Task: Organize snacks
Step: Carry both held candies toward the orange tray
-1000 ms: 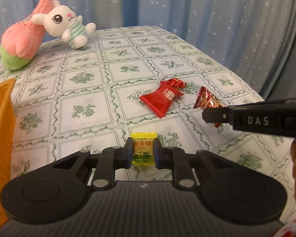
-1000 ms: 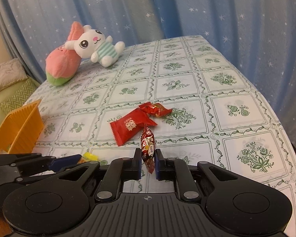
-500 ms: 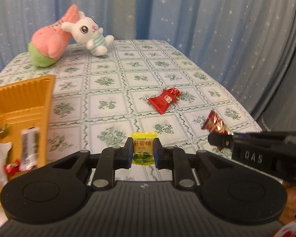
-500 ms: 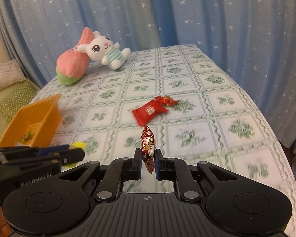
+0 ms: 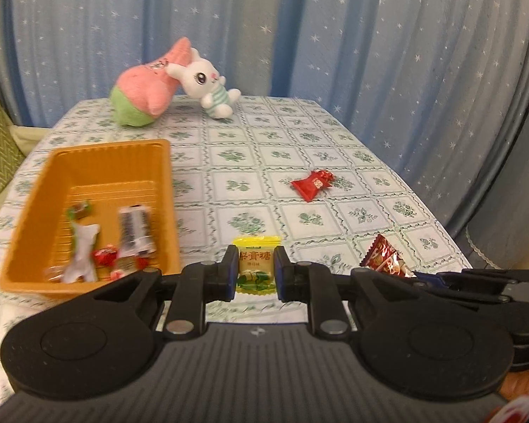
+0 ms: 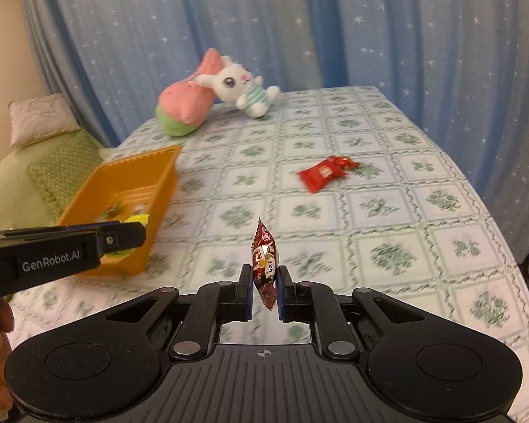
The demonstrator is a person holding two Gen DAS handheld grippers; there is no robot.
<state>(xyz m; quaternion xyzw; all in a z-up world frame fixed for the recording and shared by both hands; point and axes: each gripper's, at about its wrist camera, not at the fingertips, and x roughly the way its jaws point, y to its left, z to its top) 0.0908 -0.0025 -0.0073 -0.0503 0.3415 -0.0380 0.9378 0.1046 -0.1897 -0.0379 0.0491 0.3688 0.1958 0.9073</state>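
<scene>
My left gripper (image 5: 256, 268) is shut on a yellow candy (image 5: 256, 262) and holds it above the table, just right of the orange tray (image 5: 28, 208). The tray holds several wrapped snacks (image 5: 134, 229). My right gripper (image 6: 264, 283) is shut on a dark red candy (image 6: 263, 261), held upright above the table. That candy also shows in the left wrist view (image 5: 384, 257). A red snack packet (image 5: 312, 185) lies on the tablecloth farther back; it shows in the right wrist view too (image 6: 324, 172). The left gripper (image 6: 123, 238) appears at the left of the right wrist view, beside the tray (image 6: 158, 165).
A pink plush (image 5: 144, 84) and a white bunny plush (image 5: 208, 84) lie at the table's far end. Blue starred curtains (image 5: 370, 53) hang behind and to the right. A green cushion (image 6: 60, 172) lies left of the table. The table edge drops off at the right.
Both grippers have risen and pulled back with their candies. The left one has swung toward the tray, which now shows fully with its snacks.
</scene>
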